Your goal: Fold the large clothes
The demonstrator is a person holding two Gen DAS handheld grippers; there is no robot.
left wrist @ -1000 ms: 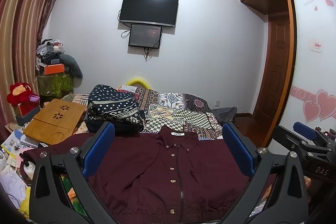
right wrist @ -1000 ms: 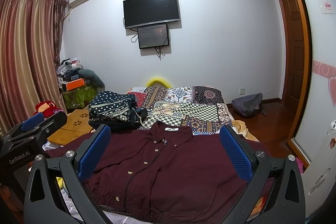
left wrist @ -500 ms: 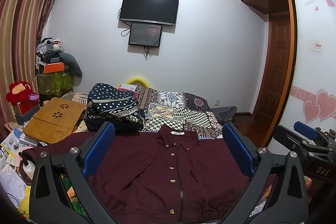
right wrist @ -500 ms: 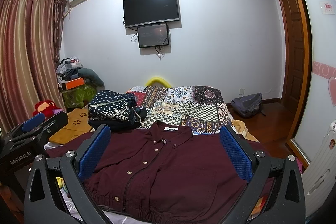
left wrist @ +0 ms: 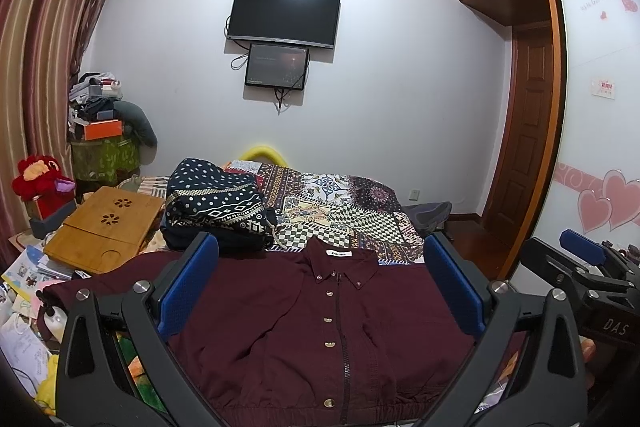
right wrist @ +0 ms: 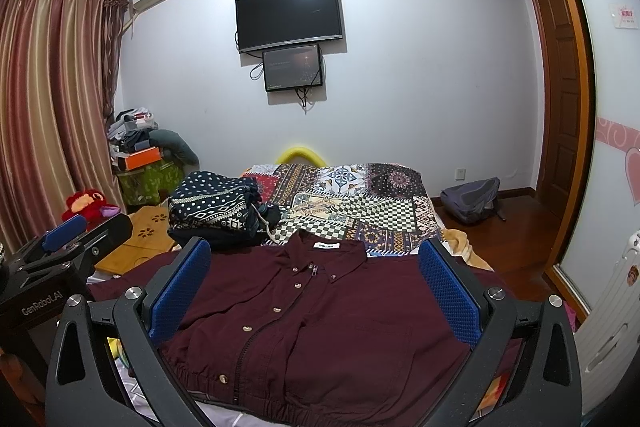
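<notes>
A dark maroon jacket (left wrist: 320, 323) (right wrist: 332, 311) lies flat and face up on the bed, collar toward the far wall, buttons and zip down the front, elastic hem nearest me. My left gripper (left wrist: 318, 283) hangs open above its chest, blue pads wide apart, holding nothing. My right gripper (right wrist: 314, 279) is open the same way over the jacket. Each gripper shows at the other view's edge: the right gripper (left wrist: 592, 267) at the right, the left gripper (right wrist: 64, 239) at the left.
A folded dark patterned garment pile (left wrist: 216, 203) sits beyond the jacket's left shoulder on the patchwork bedspread (left wrist: 344, 207). A wooden lap tray (left wrist: 104, 223) and papers lie at the left. A grey backpack (right wrist: 472, 199) rests on the floor by the door.
</notes>
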